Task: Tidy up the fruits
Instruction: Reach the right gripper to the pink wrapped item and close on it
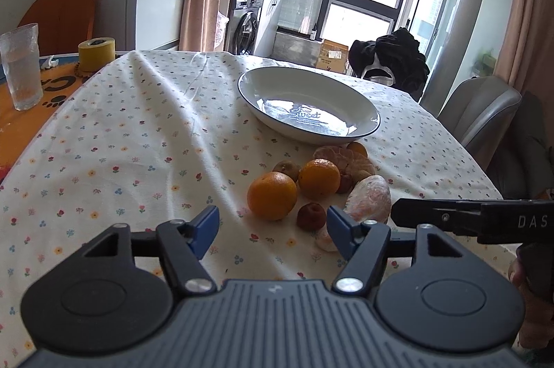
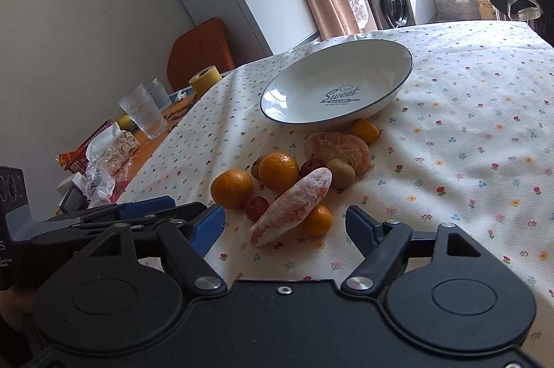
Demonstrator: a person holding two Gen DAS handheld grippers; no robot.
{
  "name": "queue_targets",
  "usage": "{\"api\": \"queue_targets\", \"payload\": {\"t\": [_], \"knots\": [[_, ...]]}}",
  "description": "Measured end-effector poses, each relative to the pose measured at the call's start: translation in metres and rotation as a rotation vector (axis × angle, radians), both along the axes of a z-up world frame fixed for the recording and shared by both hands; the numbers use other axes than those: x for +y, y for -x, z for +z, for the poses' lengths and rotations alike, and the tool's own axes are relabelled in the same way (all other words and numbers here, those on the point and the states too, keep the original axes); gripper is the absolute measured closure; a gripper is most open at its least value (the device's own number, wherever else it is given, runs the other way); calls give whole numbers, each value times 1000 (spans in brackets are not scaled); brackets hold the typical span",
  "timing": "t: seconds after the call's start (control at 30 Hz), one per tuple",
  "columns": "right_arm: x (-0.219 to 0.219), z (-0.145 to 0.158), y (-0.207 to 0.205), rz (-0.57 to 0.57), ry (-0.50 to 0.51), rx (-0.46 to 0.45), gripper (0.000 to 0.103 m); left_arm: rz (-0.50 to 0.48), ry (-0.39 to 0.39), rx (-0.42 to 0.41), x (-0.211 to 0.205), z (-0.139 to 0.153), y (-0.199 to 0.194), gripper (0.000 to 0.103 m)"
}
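I see my left gripper [image 1: 271, 226] low over the worktop [image 1: 121, 132], and its jaws are wide apart with nothing in them. My right gripper [image 2: 285, 226] is just beside it, and its jaws are wide apart too, holding nothing.

The fruits sit in a little pile on the flowery cloth, right in front of both grippers. There are 2 round oranges [image 2: 278, 171] side by side. A long pink peeled fruit piece [image 2: 291, 207] lies across the front of the pile. A small dark red fruit [image 2: 256, 208] is just beside it, and a tiny orange fruit [image 2: 318, 220] touches its other side. A big peeled orange [image 2: 337, 147] is at the back.

The white plate [image 2: 391, 80] with the word "Sweet" has no fruit in it. It sits just behind the pile. A glass [image 1: 20, 66] and a yellow tape roll [image 1: 96, 53] stand far off to the left.
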State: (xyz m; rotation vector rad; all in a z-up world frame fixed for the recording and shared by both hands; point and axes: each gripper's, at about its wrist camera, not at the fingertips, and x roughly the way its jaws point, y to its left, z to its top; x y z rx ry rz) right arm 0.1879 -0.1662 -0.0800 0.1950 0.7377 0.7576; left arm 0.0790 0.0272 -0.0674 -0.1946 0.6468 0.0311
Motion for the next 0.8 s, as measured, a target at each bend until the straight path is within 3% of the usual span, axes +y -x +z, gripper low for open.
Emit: {"api": "queue_targets", "payload": {"t": [0.13, 0.47, 0.57, 0.8], "knots": [[6, -6, -11, -1, -6, 23, 28, -7, 1, 0, 0, -3, -8, 40], [17, -22, -34, -4, -26, 112, 43, -4, 3, 17, 0, -10, -34, 47], [16, -24, -39, -12, -26, 124, 54, -1, 6, 29, 1, -14, -41, 47], [12, -26, -41, -9, -57, 140, 59, 5, 37, 52, 5, -23, -48, 49]]}}
